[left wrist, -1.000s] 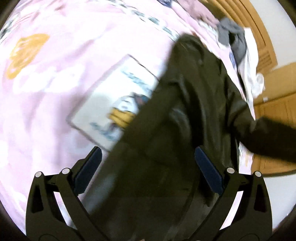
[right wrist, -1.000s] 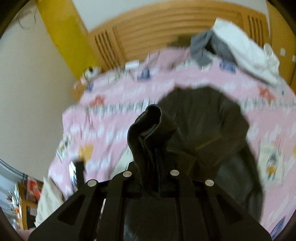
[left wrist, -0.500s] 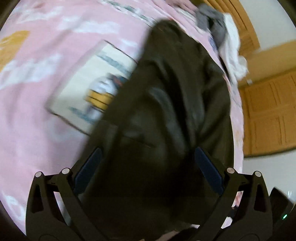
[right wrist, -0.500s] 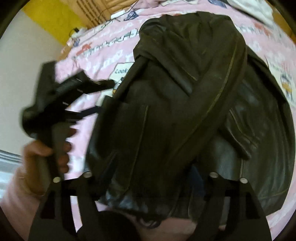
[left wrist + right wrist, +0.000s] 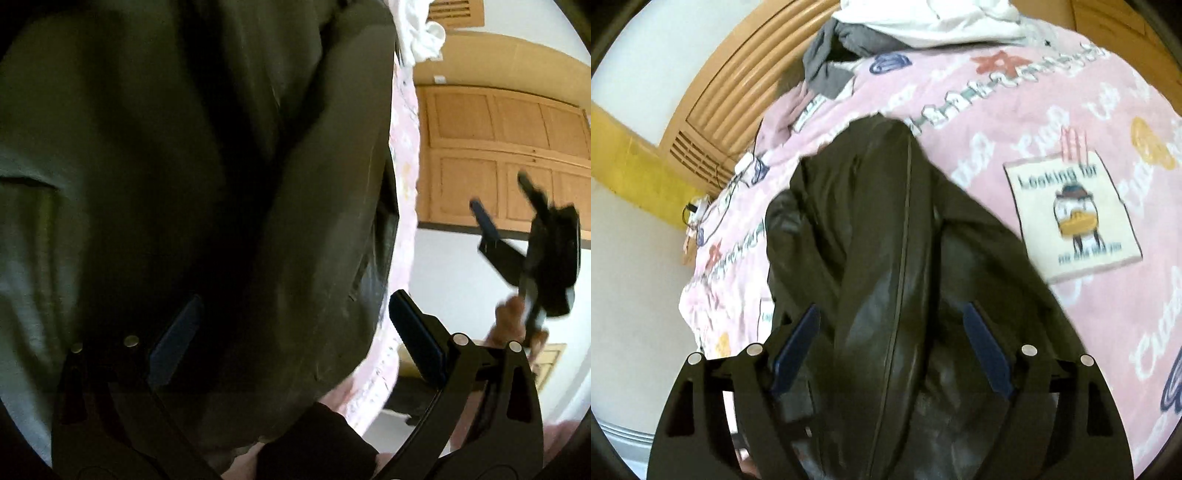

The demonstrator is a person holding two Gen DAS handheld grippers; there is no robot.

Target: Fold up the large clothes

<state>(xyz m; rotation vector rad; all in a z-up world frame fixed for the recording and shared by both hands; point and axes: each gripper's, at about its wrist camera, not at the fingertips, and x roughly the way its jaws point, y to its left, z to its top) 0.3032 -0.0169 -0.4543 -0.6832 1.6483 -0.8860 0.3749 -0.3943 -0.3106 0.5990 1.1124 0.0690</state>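
A dark leather jacket (image 5: 894,229) lies lengthwise on the pink printed bedspread (image 5: 1052,122), folded into a long narrow heap. My right gripper (image 5: 892,350) is open just above its near end, with the jaws standing either side of the folded sleeve and holding nothing. In the left wrist view the jacket (image 5: 184,184) fills most of the frame, very close. My left gripper (image 5: 291,339) is open over the jacket's near edge and holds nothing. The right gripper also shows in the left wrist view (image 5: 517,206), off to the right, raised beside the bed.
A pile of grey and white clothes (image 5: 905,33) lies at the head of the bed by the wooden headboard (image 5: 738,96). White cables and a charger (image 5: 742,166) lie at the bed's left edge. Wooden cabinet doors (image 5: 498,155) stand beyond the bed's right edge (image 5: 402,184).
My right gripper let go of the jacket fold it held up, and the jacket now lies flat. My left gripper moved in close over the jacket's near edge.
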